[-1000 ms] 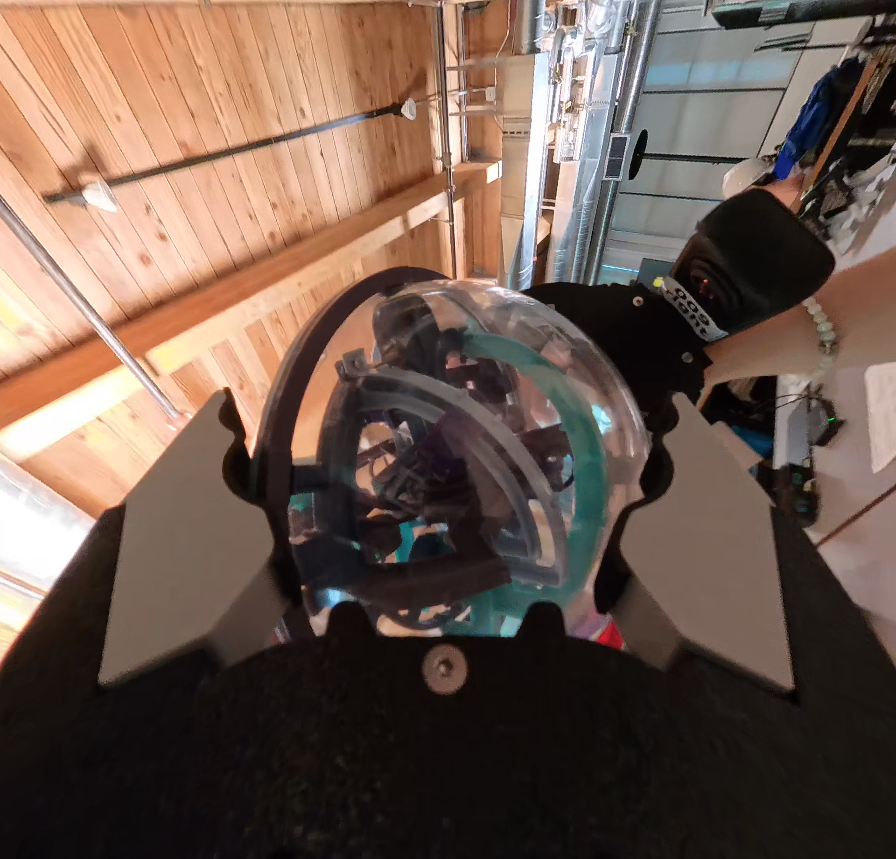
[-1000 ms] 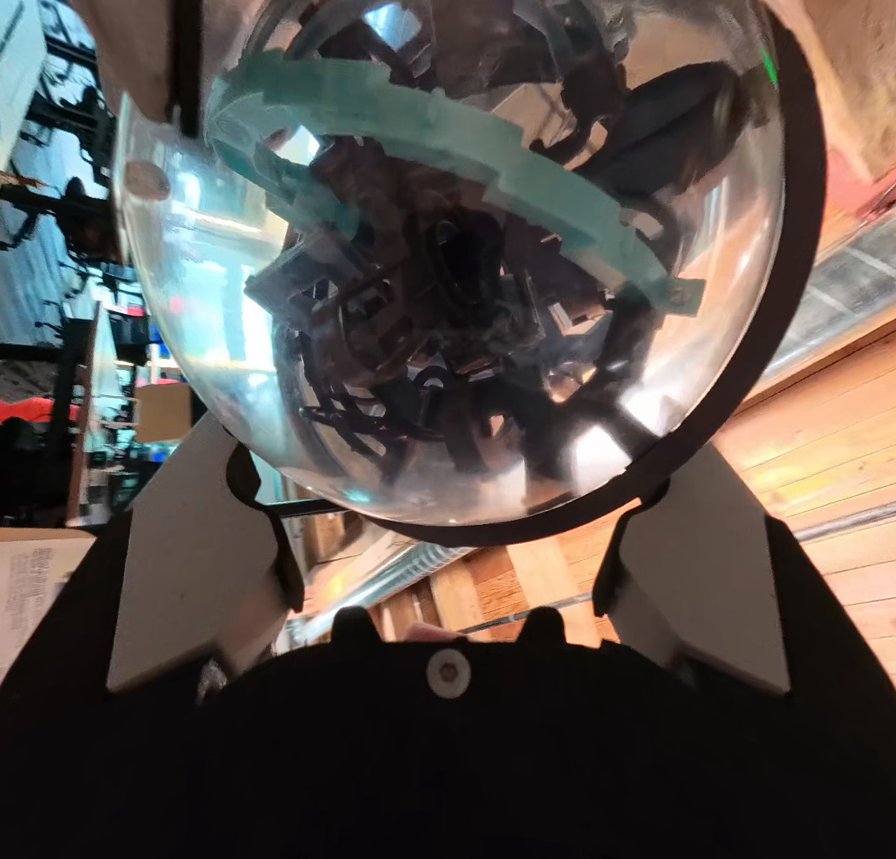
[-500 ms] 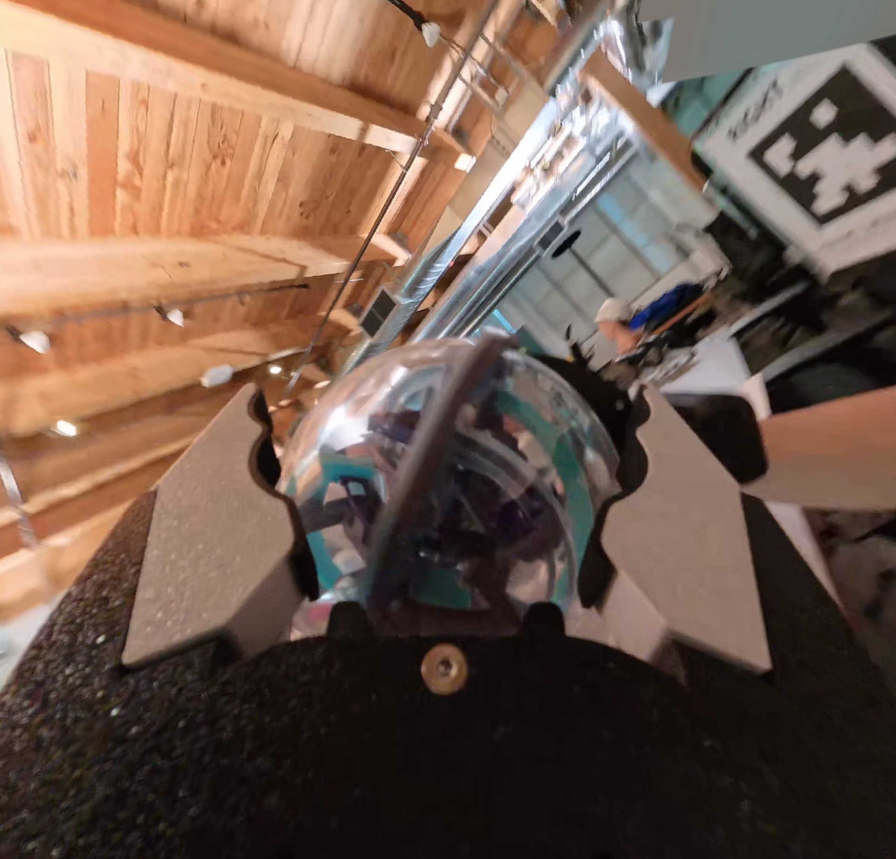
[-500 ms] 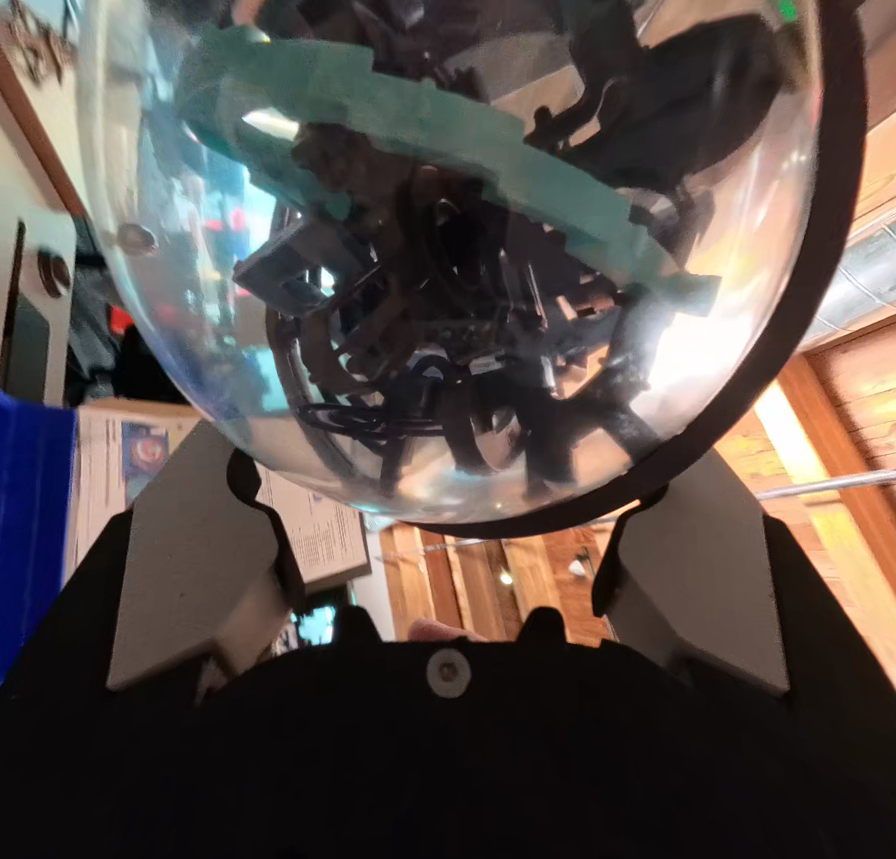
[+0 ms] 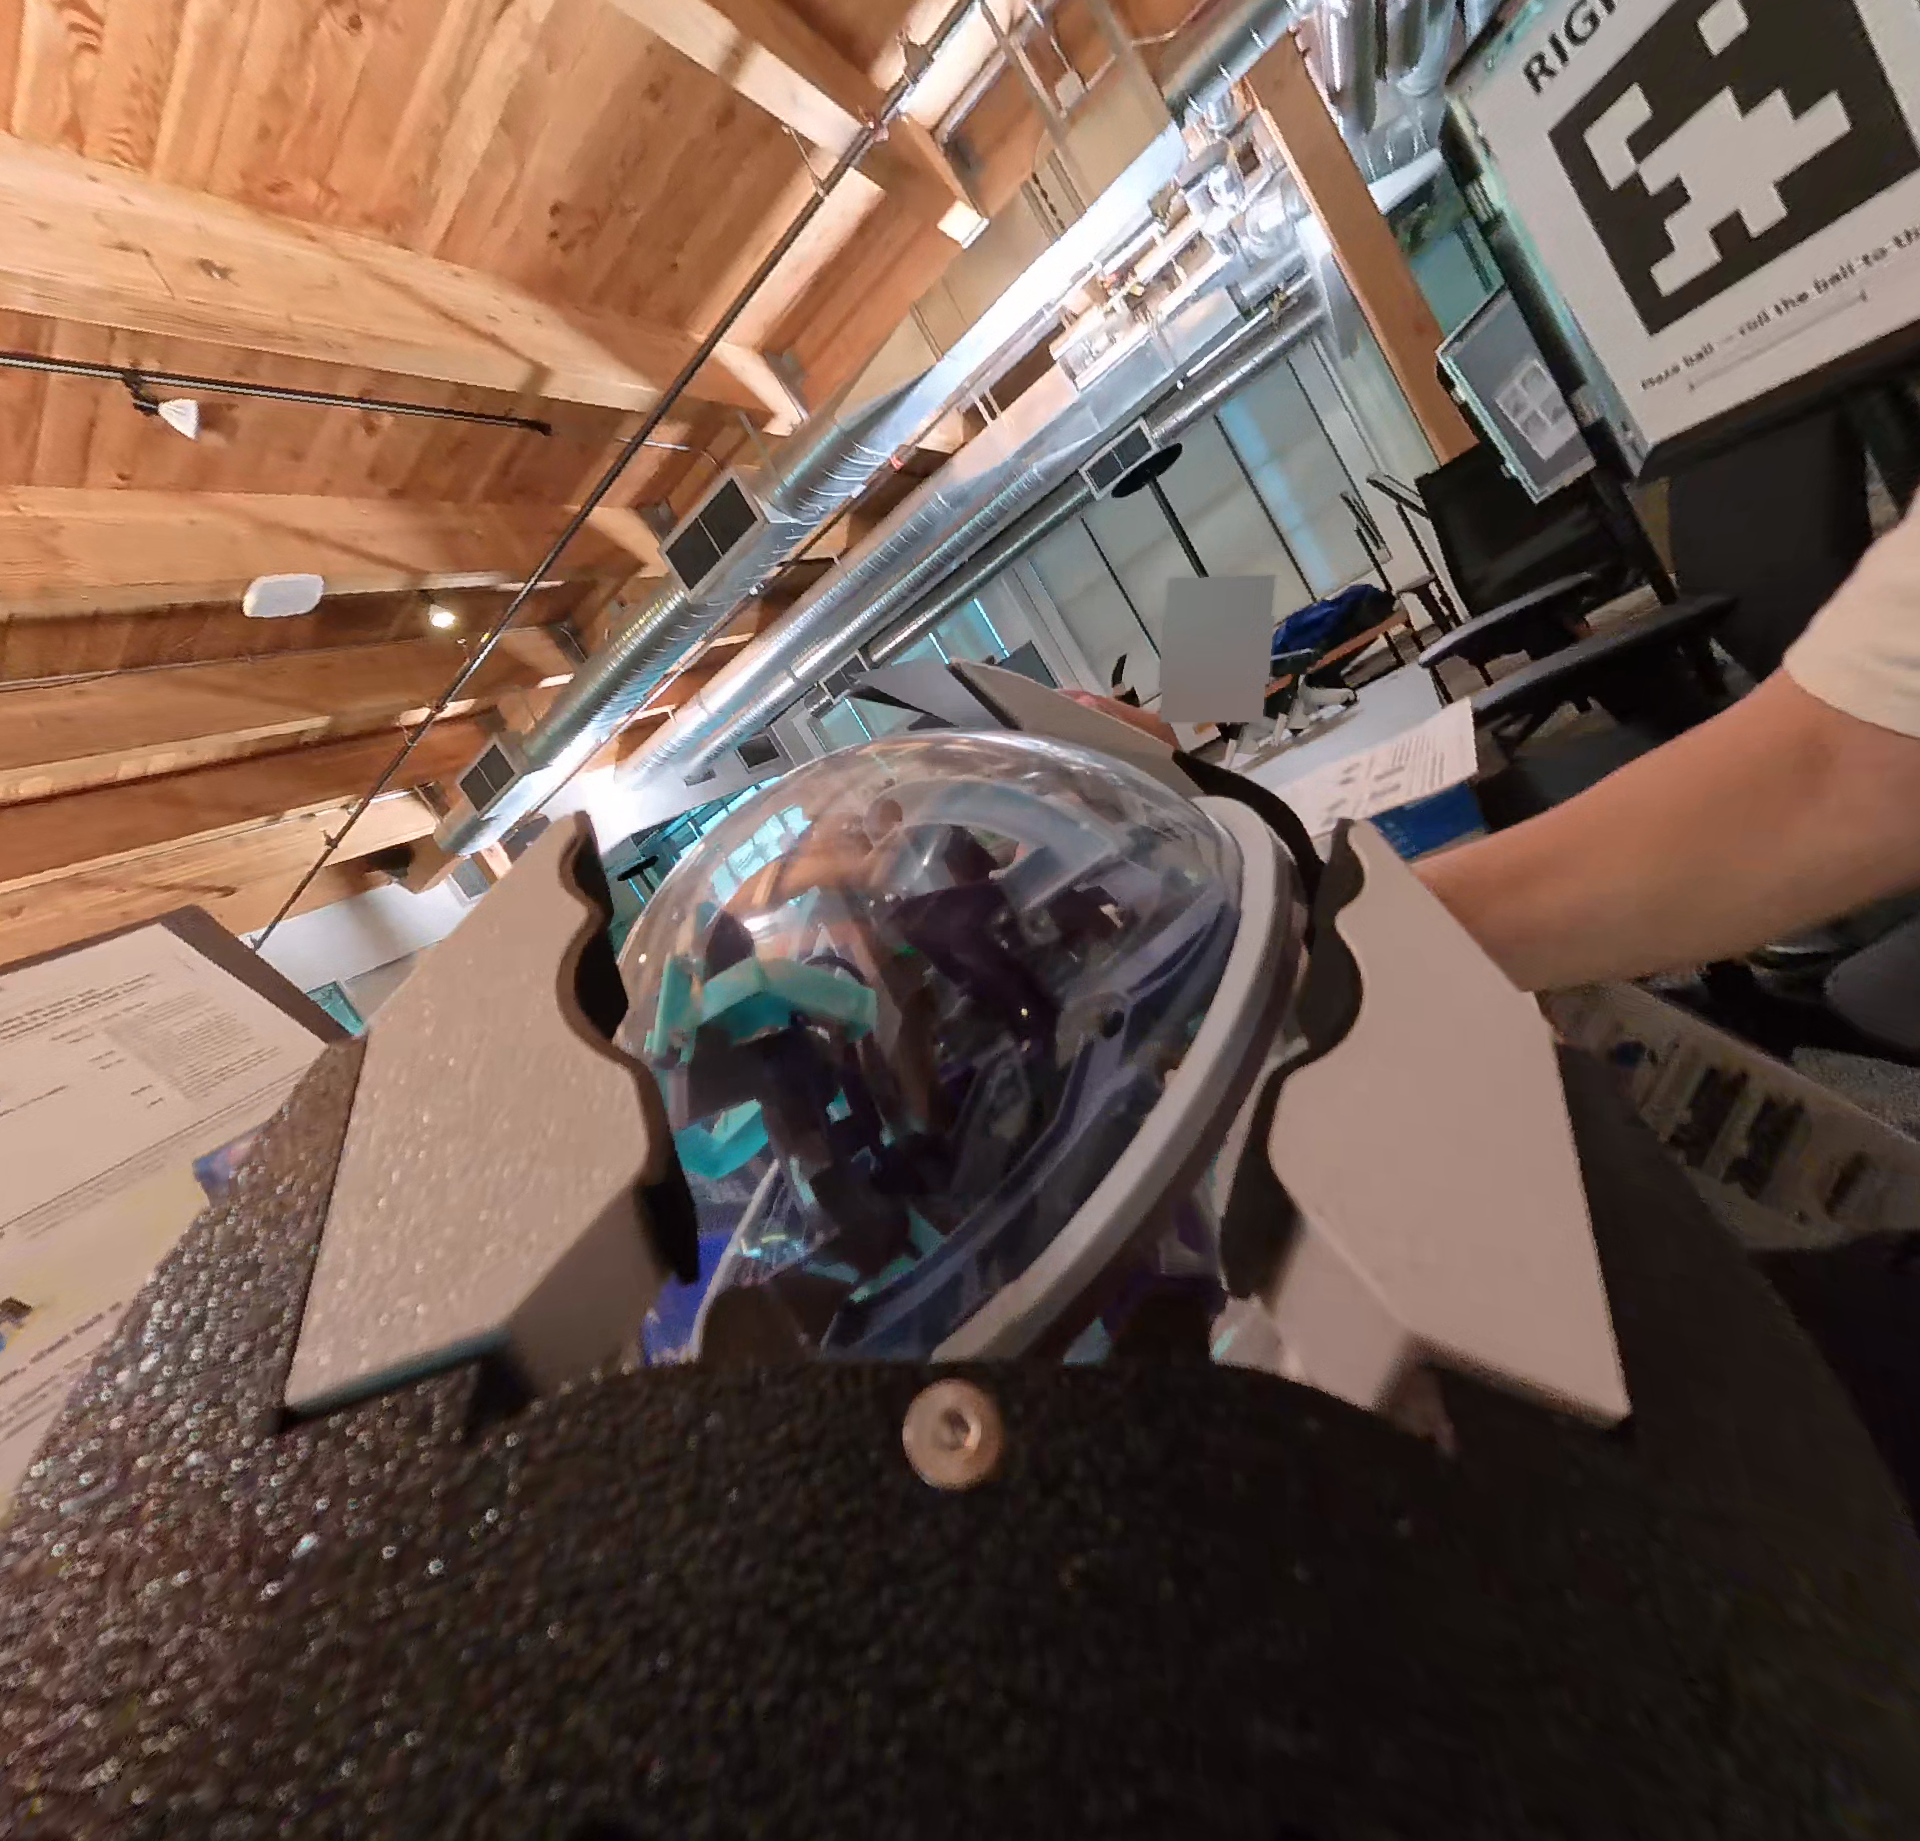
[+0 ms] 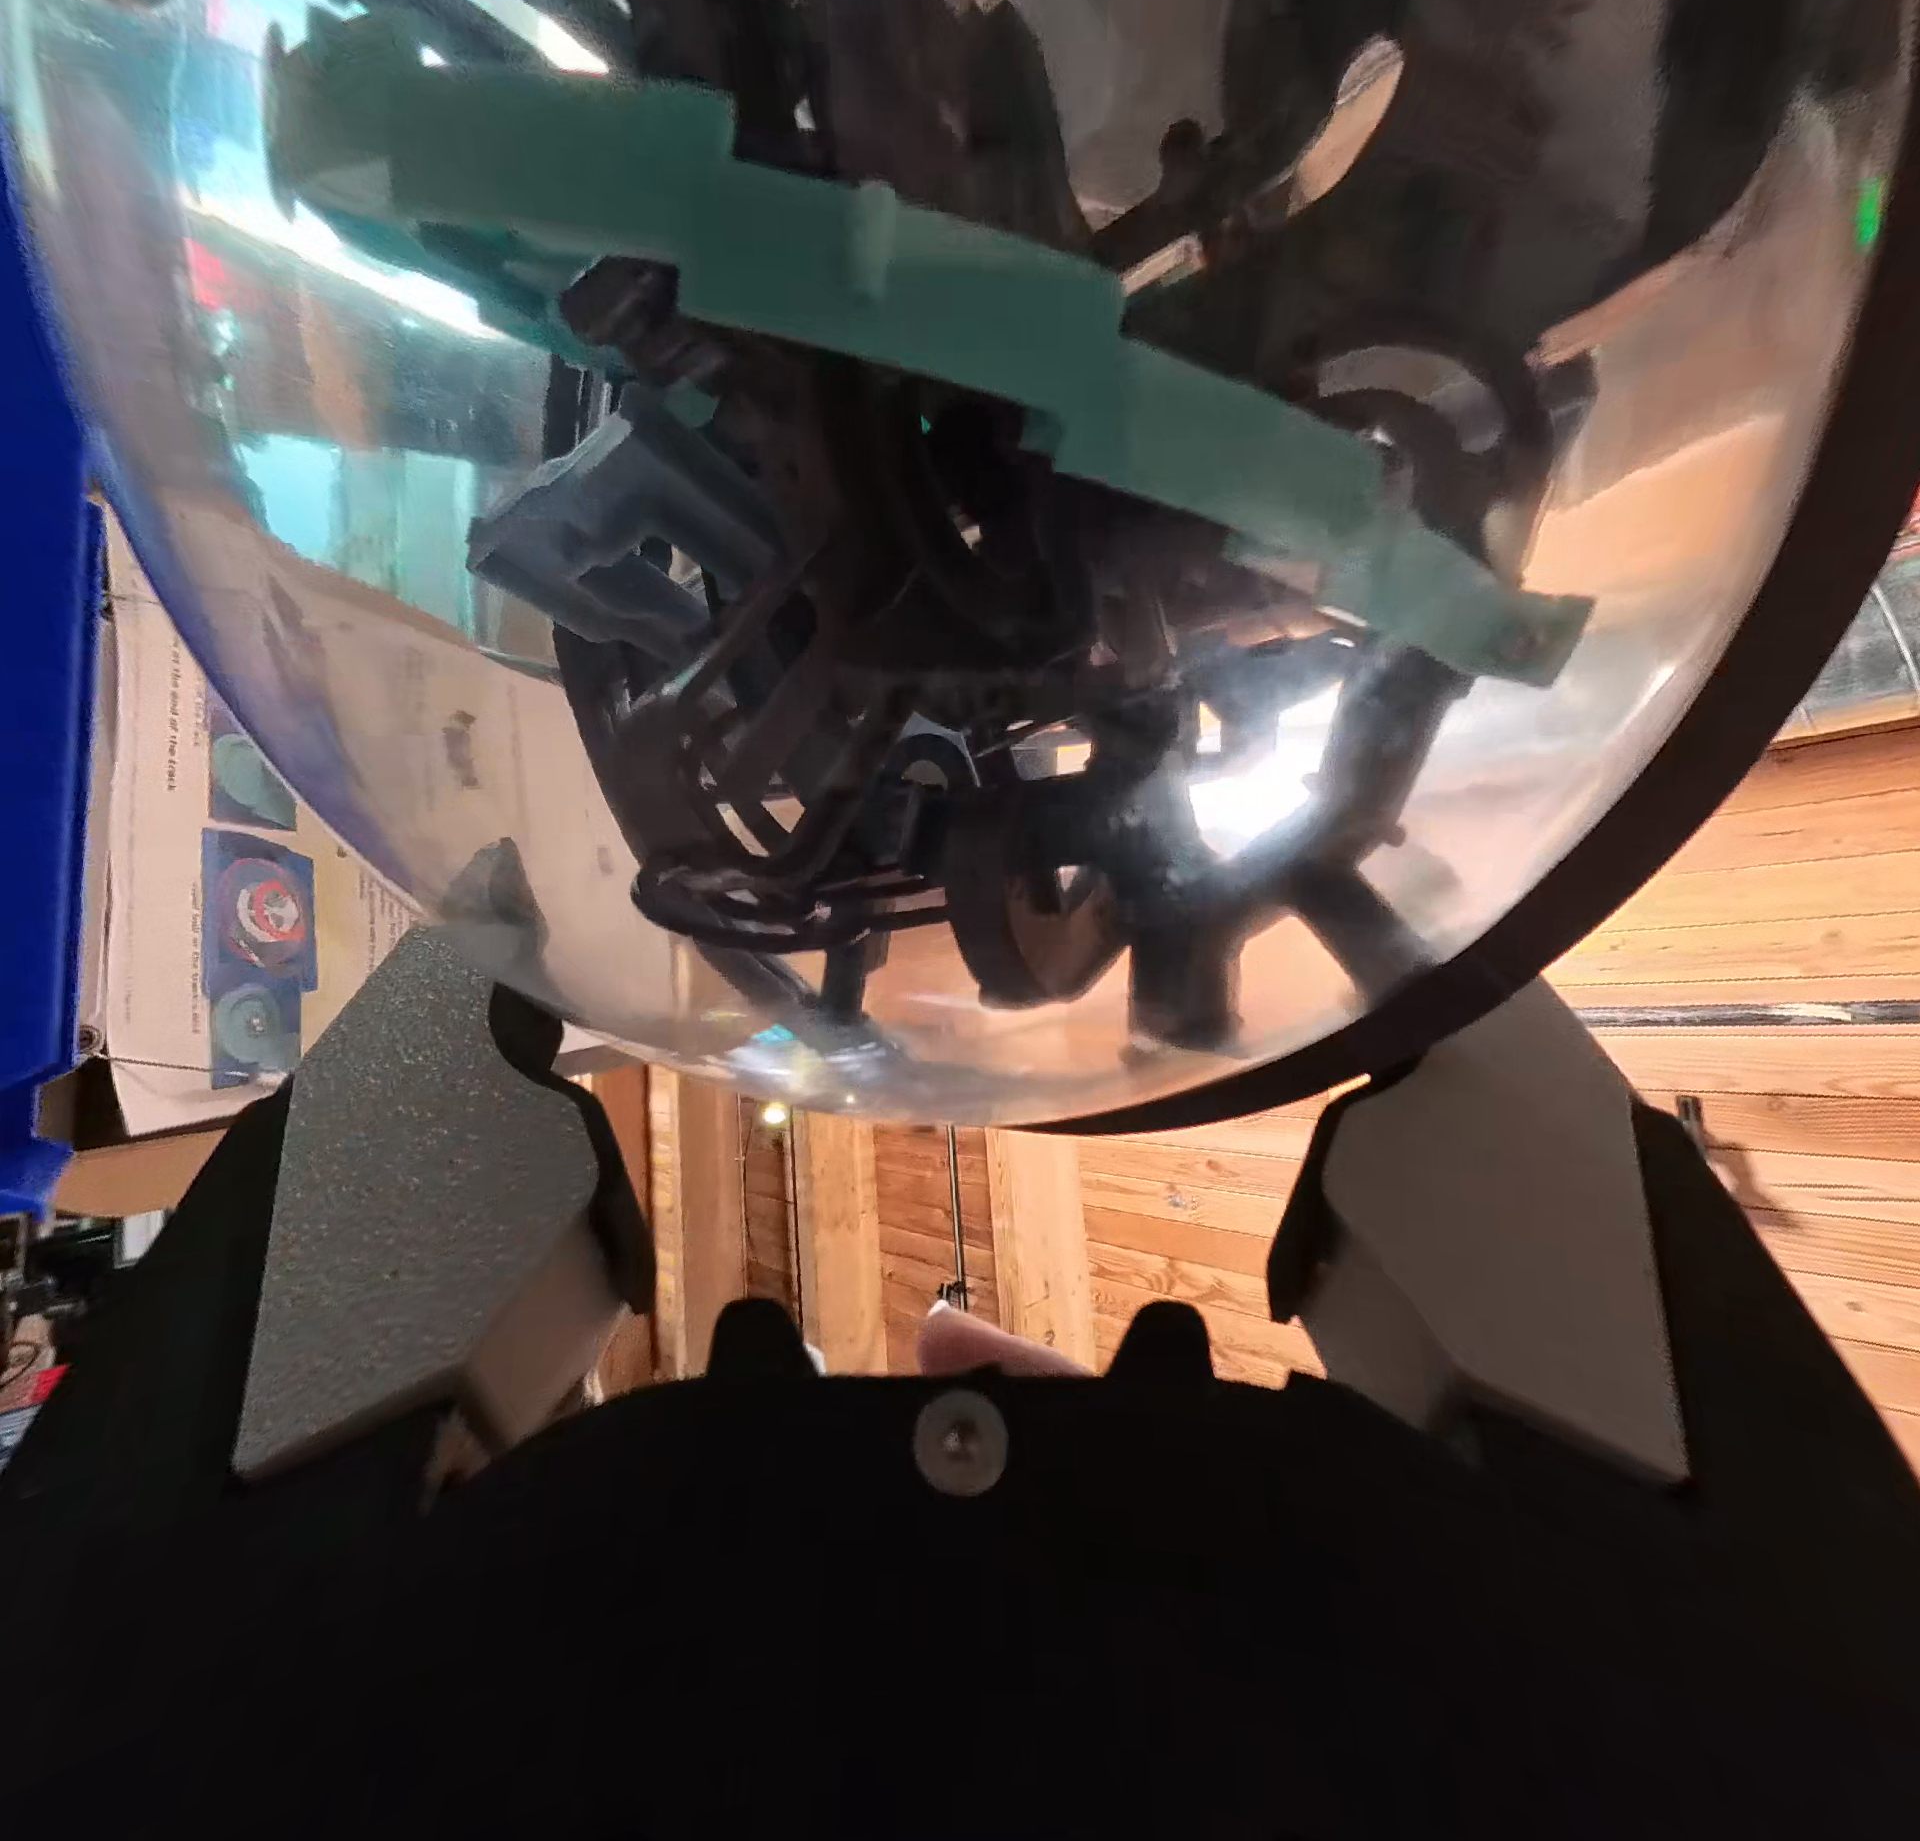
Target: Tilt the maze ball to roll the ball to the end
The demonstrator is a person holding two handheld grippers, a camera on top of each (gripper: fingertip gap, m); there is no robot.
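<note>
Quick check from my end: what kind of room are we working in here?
Probably a large open workshop or lab space, not a home: an exposed timber ceiling, bare metal ducts running overhead, and a desk with printed sheets beyond the maze ball.

Left gripper (image 5: 961, 1053) clamped on clear maze ball (image 5: 935, 960), teal and dark tracks inside. Right gripper's grey finger (image 5: 1049, 721) against the ball at 12 o'clock. Bare forearm (image 5: 1662, 846) at 3 o'clock; printed sheet (image 5: 114, 1074) at 9 o'clock.
</note>
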